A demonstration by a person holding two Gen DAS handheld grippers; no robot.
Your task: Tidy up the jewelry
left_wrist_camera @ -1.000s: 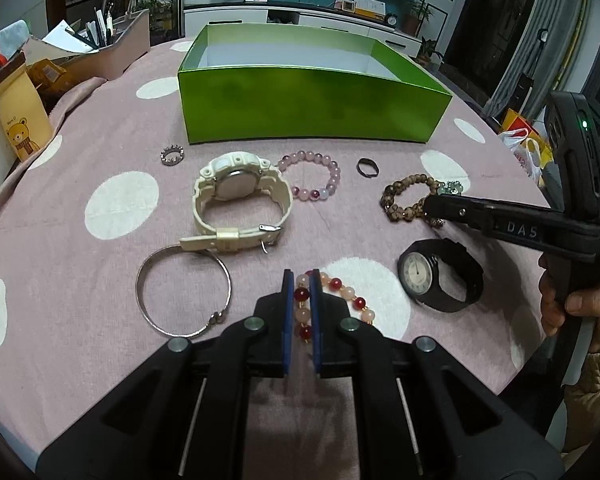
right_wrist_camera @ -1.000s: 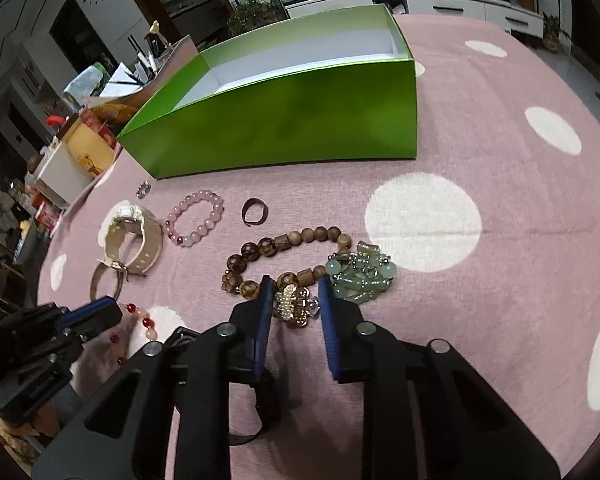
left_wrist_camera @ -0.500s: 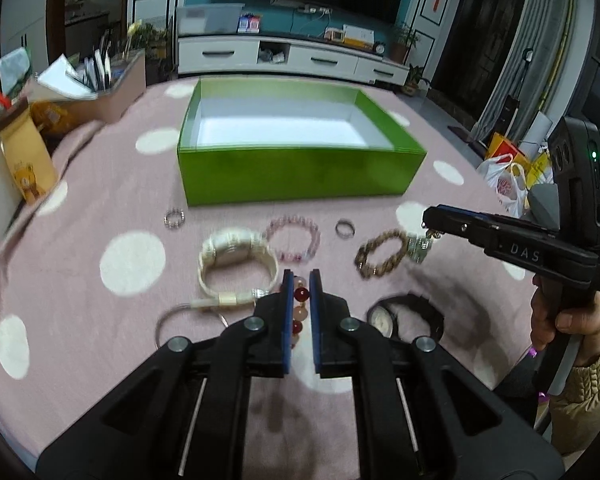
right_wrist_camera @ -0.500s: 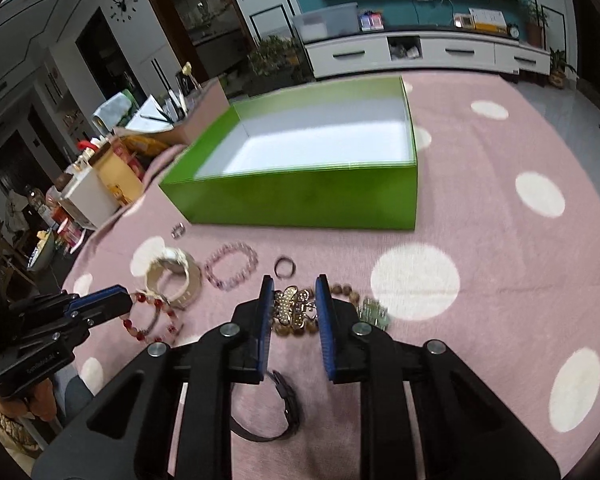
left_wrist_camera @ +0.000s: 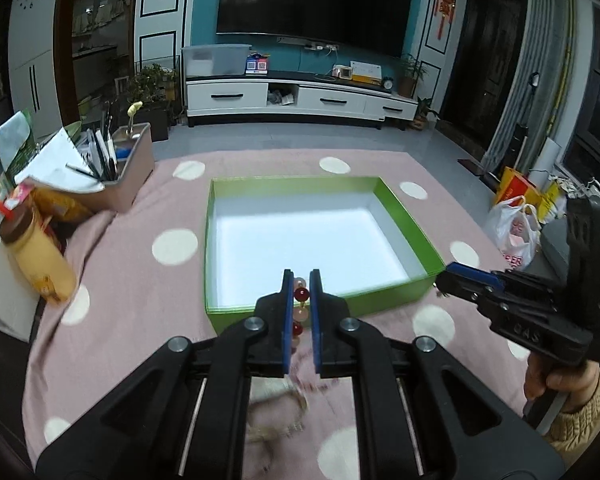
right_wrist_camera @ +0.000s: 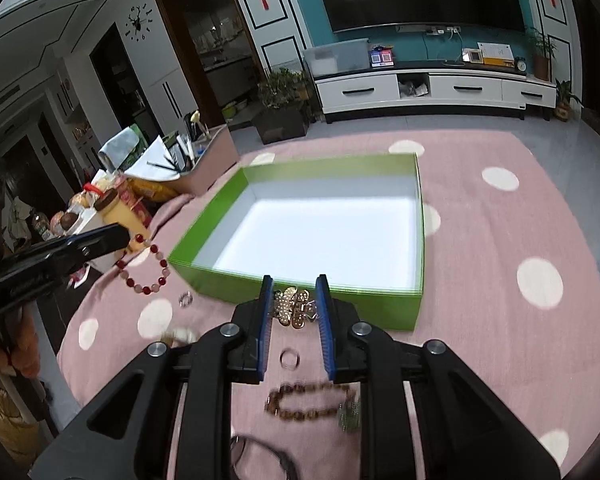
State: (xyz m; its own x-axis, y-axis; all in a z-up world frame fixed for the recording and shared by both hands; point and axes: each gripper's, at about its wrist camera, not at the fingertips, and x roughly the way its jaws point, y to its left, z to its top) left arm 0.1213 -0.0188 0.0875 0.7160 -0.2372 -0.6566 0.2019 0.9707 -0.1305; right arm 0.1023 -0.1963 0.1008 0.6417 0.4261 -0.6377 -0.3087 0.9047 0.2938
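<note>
Glossy red beaded bracelet (left_wrist_camera: 300,304) pinched in left gripper (left_wrist_camera: 300,280); right gripper (right_wrist_camera: 294,286) clamps gold filigree brooch (right_wrist_camera: 294,307).

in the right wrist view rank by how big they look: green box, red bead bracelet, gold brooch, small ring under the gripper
1. green box
2. red bead bracelet, hanging from the left gripper
3. gold brooch, in the right gripper; it sits nearer the camera, so ranks 2 and 3 are unsure
4. small ring

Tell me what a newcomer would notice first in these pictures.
The bright green box sits open mid-table, white inside, on a pink dotted cloth. The left tongs dangle a red-and-pink bead bracelet beside it, and the right tongs pinch a gold ornament before its near wall.
</note>
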